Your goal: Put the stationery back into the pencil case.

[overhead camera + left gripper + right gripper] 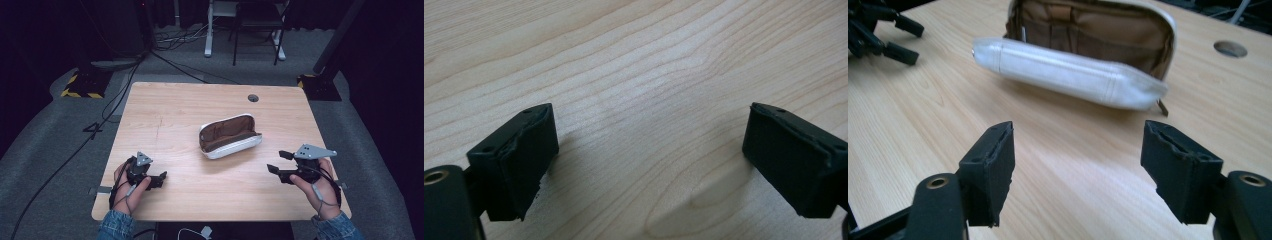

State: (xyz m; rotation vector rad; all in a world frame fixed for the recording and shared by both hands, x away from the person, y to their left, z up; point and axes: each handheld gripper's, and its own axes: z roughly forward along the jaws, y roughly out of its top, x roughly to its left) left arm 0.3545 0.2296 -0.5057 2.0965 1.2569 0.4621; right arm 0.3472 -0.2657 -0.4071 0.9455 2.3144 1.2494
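table (pixel 170 115): pale wood, visible grain, smooth, faint sheen
case (pixel 231 137): open; outer shell white, smooth, slightly glossy, looks like leatherette
case lining (pixel 1088 30): brown cloth, matt, stitched pockets
left gripper (pixel 649 150): matt black plastic; pads (pixel 531 155) black, rubbery-looking, rough torn edges
right gripper (pixel 1078 160): matt black plastic, pads same, frayed at edges
plate (pixel 314 151): grey, matt, material unclear
floor (pixel 45 135): grey carpet, rough
sleeves (pixel 116 225): blue denim
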